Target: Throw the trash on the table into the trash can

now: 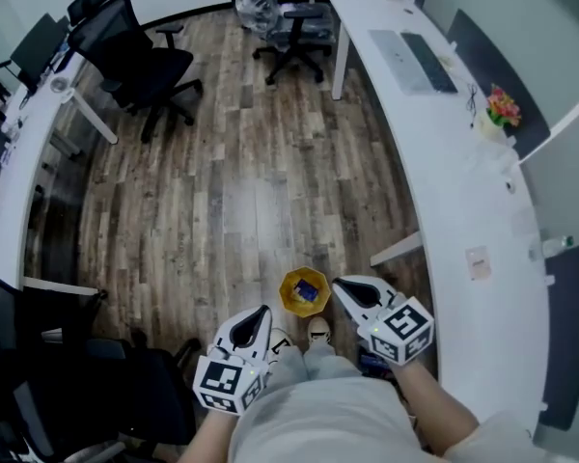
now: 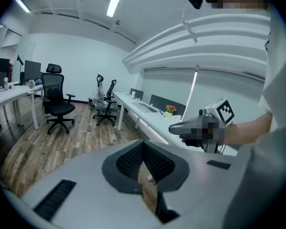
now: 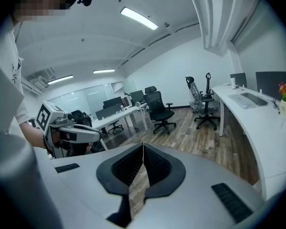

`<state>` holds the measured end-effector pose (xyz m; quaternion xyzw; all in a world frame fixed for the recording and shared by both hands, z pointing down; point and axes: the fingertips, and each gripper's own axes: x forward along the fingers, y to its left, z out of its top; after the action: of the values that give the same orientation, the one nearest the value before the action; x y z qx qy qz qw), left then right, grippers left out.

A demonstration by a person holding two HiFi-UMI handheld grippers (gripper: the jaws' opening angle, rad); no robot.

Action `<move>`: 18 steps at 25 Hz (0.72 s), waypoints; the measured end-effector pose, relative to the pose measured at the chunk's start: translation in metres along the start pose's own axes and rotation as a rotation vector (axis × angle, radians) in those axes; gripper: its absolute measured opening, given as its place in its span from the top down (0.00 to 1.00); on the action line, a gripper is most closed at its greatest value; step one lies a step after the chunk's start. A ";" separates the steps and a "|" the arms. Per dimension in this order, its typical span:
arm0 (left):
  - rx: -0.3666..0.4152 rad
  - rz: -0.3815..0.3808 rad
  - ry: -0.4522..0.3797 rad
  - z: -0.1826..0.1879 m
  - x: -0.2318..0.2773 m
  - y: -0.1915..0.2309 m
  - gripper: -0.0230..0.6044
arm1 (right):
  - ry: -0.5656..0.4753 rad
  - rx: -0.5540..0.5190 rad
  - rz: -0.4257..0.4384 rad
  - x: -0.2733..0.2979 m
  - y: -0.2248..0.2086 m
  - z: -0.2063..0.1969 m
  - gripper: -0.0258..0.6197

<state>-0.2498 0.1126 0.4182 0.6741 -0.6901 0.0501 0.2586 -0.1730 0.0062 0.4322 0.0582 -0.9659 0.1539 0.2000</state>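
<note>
- Wood floor (image 1: 241, 191) fills the office; a white desk (image 1: 463, 191) curves from 12 to 4 o'clock.
- Left gripper (image 1: 263, 311) at 7 o'clock and right gripper (image 1: 338, 284) at 5 o'clock: both have jaws closed, nothing held.
- Yellow trash can (image 1: 286, 293) sits at 6 o'clock between them, with blue trash (image 1: 307, 291) inside.

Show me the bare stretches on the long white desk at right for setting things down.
Free: the long white curved desk between the pot of pink flowers and the small paper card, and nearer than that card. Crowded: the far end round the dark grey keyboard.
</note>
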 end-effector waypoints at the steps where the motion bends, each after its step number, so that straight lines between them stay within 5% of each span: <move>1: 0.002 -0.012 -0.003 0.003 0.001 -0.004 0.96 | -0.006 -0.001 0.000 -0.002 0.000 0.003 0.91; 18: 0.040 -0.109 -0.044 0.022 -0.005 -0.023 0.96 | -0.034 0.035 -0.012 -0.012 0.005 0.012 0.91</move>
<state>-0.2347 0.1054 0.3907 0.7165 -0.6569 0.0347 0.2321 -0.1670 0.0078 0.4150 0.0700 -0.9660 0.1683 0.1835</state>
